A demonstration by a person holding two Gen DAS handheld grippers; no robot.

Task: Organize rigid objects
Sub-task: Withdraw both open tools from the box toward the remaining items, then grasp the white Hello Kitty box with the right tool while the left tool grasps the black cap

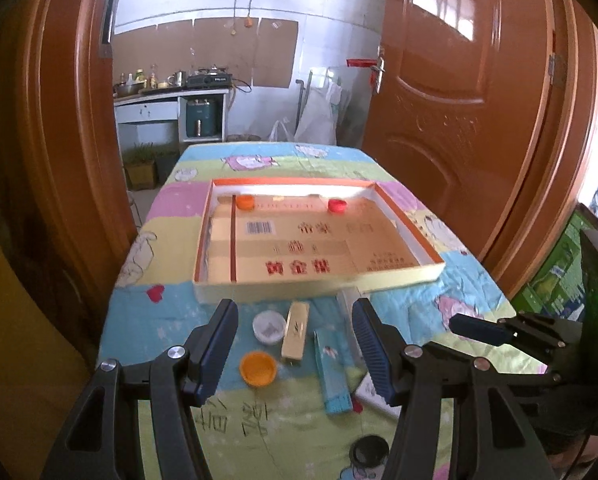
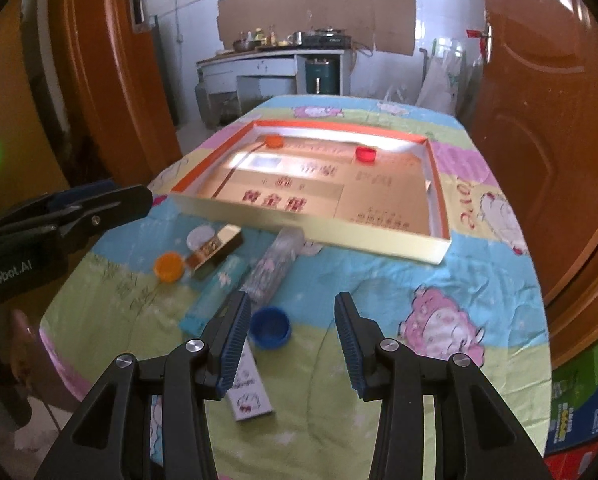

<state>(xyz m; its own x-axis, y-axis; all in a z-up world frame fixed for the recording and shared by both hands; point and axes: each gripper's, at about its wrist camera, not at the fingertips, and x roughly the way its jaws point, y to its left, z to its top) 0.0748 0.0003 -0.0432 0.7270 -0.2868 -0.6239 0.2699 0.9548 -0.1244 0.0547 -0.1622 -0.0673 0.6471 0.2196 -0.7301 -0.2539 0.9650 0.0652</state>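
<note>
1. Loose small items are seen on the cloth-covered desk (image 2: 379,280), at about 6 o'clock from the shallow cardboard box (image 2: 439,248): an orange cap (image 1: 258,369), a white cap (image 1: 268,327), a gold bar-shaped box (image 1: 296,330), a teal carton (image 1: 333,376), a clear plastic sleeve (image 2: 273,264), a white packet (image 2: 249,392) and a blue cap (image 2: 270,327).
2. Two caps, an orange one (image 1: 244,202) and a red one (image 1: 337,205), are already seen inside the box, at its 12 o'clock wall.
3. The left hand-held gripper (image 1: 295,344) is held wide apart above the gold bar-shaped box, with nothing between its pads.
4. The right hand-held gripper (image 2: 293,344) is likewise spread and empty, the blue cap lying just inside its 9 o'clock finger.
5. The caps are judged light, stiff and slick (likely to pop out if pinched off-centre); a grip across opposite rim walls is advised.
6. The cartons are judged light and crushable, best taken across the narrow width at mid-length.
</note>
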